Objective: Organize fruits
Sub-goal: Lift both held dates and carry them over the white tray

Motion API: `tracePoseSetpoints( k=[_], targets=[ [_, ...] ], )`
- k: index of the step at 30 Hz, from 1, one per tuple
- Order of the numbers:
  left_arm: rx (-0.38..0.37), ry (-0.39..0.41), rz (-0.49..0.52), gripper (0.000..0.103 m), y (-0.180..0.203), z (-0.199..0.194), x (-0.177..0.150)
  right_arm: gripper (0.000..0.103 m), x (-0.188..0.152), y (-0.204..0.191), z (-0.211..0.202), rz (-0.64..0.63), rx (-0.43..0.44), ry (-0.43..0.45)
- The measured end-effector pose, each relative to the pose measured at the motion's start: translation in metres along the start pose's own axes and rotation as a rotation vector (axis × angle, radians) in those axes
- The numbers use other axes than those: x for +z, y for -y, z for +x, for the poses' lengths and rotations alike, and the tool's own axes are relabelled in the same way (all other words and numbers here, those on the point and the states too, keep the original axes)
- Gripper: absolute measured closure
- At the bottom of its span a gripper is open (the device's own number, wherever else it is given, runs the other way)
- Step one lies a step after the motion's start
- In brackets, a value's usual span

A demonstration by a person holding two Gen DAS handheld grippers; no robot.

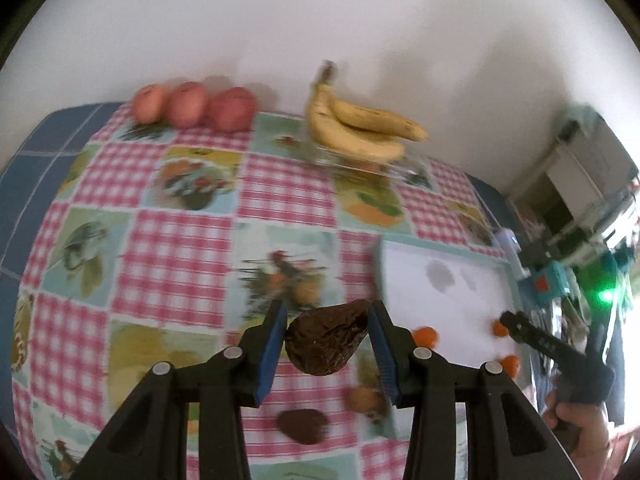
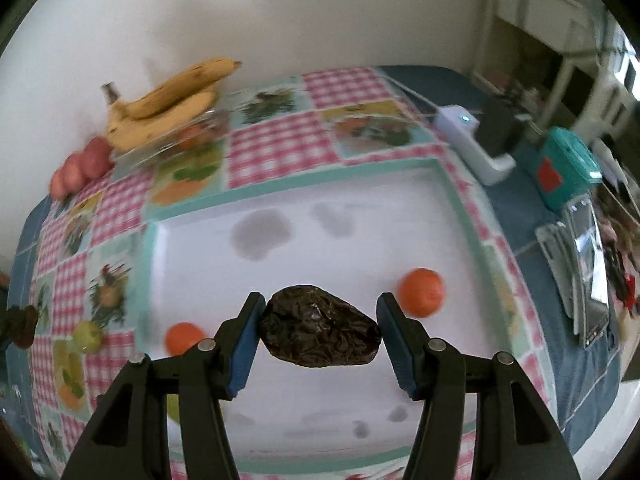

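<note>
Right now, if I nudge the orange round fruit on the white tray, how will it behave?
The orange round fruit is ball-shaped, so it would likely roll. The white tray looks smooth and flat, so little would slow it; its teal raised rim probably stops it.

Black angular left gripper [image 1: 327,342] arms, blue ribbed fingers [image 1: 273,348], silver screws

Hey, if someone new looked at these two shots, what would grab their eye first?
Probably the dark, wrinkled avocados: the left tool grips one avocado above the checked cloth, and the right tool holds another one over the white tray. Next, the bananas heaped on a glass dish by the wall, and the oranges on the tray.
</note>
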State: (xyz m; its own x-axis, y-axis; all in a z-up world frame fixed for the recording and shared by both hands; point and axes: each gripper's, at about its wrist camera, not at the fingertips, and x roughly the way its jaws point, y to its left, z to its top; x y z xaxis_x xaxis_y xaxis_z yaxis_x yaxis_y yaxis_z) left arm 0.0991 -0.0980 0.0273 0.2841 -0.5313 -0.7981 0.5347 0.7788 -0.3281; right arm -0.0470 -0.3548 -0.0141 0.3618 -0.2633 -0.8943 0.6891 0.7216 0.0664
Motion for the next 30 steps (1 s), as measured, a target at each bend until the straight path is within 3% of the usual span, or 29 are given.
tracePoseSetpoints(
  k=[6, 13, 18, 22, 30],
  targets=[
    [-0.046, -0.041, 0.103, 0.059, 0.046, 0.020, -0.010, 0.044, 0.002, 0.033, -0.001, 0.076, -0.011, 0.015],
    [-0.092, -0.042, 0.187, 0.059, 0.084, 0.040, -0.017, 0.044, 0.003, 0.041, 0.005, 0.099, 0.017, 0.033],
    [-0.093, -0.026, 0.208, 0.059, 0.092, 0.061, -0.015, 0.044, 0.008, 0.039, 0.011, 0.096, 0.034, 0.063],
    [-0.119, -0.006, 0.168, 0.059, 0.089, 0.074, -0.012, 0.044, 0.013, 0.038, 0.014, 0.091, 0.040, 0.095],
    [-0.056, 0.017, 0.215, 0.059, 0.095, 0.104, -0.006, 0.044, 0.023, 0.037, 0.026, 0.095, 0.071, 0.149]
  ],
)
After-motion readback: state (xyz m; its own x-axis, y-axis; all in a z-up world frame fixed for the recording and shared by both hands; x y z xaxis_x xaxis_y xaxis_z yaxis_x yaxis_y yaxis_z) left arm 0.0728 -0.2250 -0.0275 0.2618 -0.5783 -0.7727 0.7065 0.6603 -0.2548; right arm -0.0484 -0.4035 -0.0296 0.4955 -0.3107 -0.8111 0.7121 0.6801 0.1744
